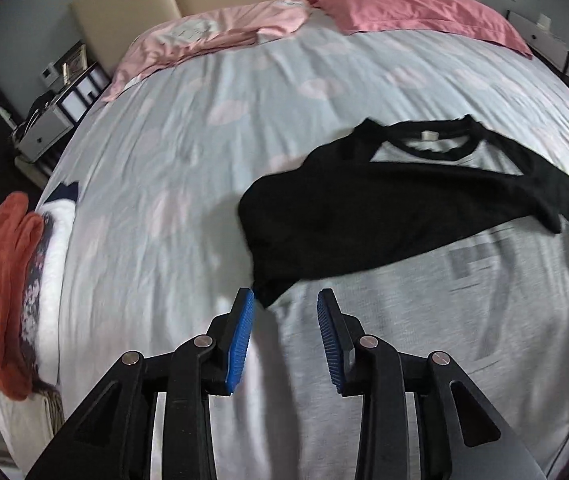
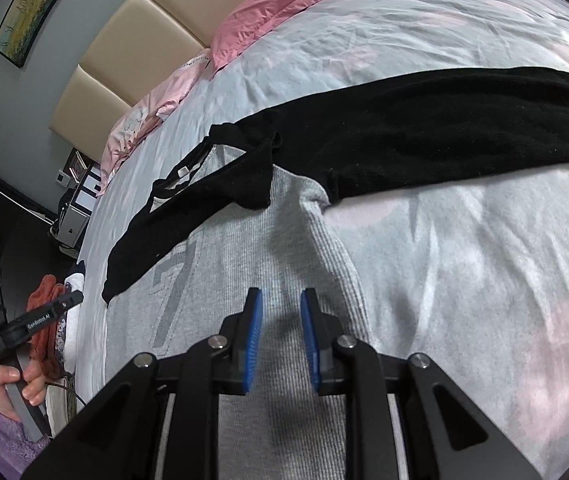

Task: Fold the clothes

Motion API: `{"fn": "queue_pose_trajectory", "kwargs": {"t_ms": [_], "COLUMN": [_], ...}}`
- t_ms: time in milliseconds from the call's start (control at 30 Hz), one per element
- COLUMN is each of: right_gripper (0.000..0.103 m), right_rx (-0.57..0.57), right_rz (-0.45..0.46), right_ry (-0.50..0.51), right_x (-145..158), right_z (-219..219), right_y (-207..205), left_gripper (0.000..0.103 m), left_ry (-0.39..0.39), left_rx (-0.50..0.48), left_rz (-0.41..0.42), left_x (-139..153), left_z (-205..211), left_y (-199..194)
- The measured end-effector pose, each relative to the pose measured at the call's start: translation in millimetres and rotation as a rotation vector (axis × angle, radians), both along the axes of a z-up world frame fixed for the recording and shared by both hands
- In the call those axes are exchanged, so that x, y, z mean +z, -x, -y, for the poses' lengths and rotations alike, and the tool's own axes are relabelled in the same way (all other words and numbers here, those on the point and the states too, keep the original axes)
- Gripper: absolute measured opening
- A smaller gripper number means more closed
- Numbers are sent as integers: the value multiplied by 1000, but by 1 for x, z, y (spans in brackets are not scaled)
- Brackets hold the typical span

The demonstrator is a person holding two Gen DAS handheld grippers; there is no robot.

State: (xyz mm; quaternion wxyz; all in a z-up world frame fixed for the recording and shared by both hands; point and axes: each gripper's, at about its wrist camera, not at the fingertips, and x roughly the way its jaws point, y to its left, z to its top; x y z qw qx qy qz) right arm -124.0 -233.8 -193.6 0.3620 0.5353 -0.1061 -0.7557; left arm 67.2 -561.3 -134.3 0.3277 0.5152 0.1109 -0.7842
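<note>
Shirt: grey raglan shirt (image 1: pixel 424 320) with black sleeves lies flat on the bed (image 1: pixel 164 168), collar toward the headboard, one black sleeve (image 1: pixel 344 220) folded across the chest.
Left gripper: left gripper (image 1: pixel 284 312) hovers over the shirt's grey body, just below the folded sleeve's lower edge; fingers (image 1: pixel 240 344) apart, nothing between them.
Right gripper: right gripper (image 2: pixel 281 312) over the grey body near the shirt's side edge; fingers (image 2: pixel 253 336) a narrow gap apart, no cloth pinched that can be seen.
Left view only: orange garment (image 1: pixel 0 292) and a patterned pile at the bed's left edge; both pink pillows (image 1: pixel 424 10).
Right view only: second black sleeve (image 2: pixel 444 132) stretched outward across the bed; a hand (image 2: pixel 16 384) in a purple sleeve holding the other tool; a painting (image 2: pixel 32 4) on the wall.
</note>
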Motion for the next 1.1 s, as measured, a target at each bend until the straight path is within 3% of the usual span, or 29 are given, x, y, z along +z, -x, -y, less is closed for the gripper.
{"fn": "queue_pose_trajectory", "kwargs": {"t_ms": [167,400,533,767,900,1100], "right_gripper": [19,20,19,19,19,18], "right_rx": [25,20,5,6,6,18], "right_rz": [-23,-47,-9,-65,-12,8], "right_ry": [-19,-27,-55,-121,-151,-148], "right_x": [-1,4,5,20,11,0], "right_z": [8,6,17,62,86,108], "right_y": [-9,-12,11,72,105,119], "left_gripper": [35,35,35,34,32,12], "left_ry": [-100,-191,-183,-182,-171,-157], "left_rx": [98,104,69,37,25,2], "left_rz": [-93,-217,-222,-242,-246,-263], "left_x": [-34,-50,-57,-62,-63,-61], "left_z": [32,56,56,61,63,61], "left_y": [-25,-19,-15,-15,-14,-13]}}
